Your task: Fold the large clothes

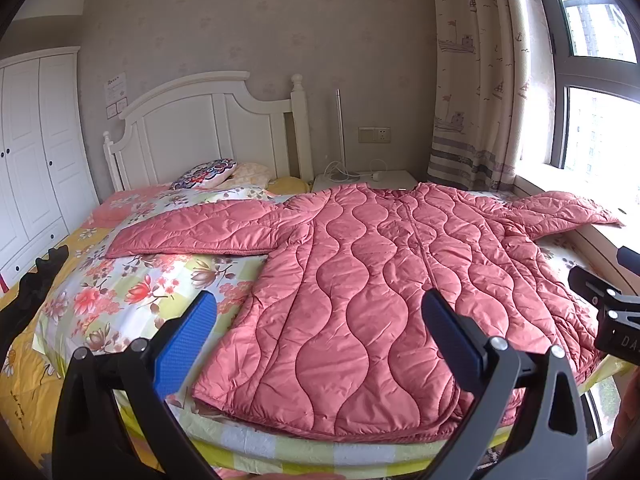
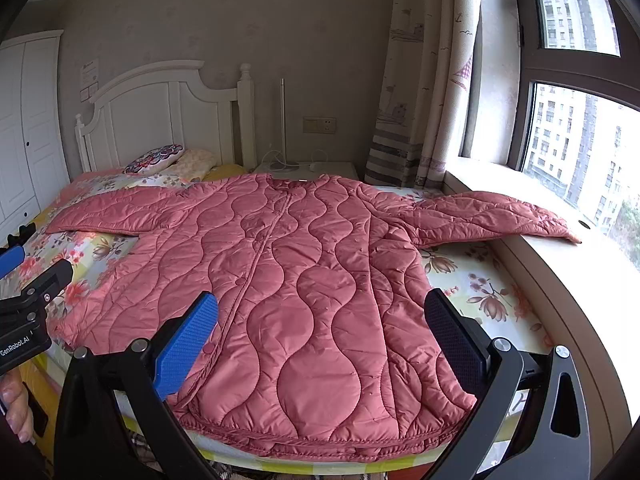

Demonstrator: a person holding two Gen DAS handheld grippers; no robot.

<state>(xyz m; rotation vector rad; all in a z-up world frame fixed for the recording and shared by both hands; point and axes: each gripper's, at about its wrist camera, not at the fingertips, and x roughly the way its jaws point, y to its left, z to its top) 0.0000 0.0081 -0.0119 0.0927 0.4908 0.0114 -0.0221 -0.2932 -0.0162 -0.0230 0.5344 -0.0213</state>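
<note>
hovering at the foot of the bed, left gripper and right gripper both spread wide, empty. pink quilted coat lies flat, one sleeve draped over the windowsill — slick padding could slip a shallow pinch, or that sleeve drags.

Pink quilted coat flat on bed, hem at near edge; right tool open above hem, empty.
</note>
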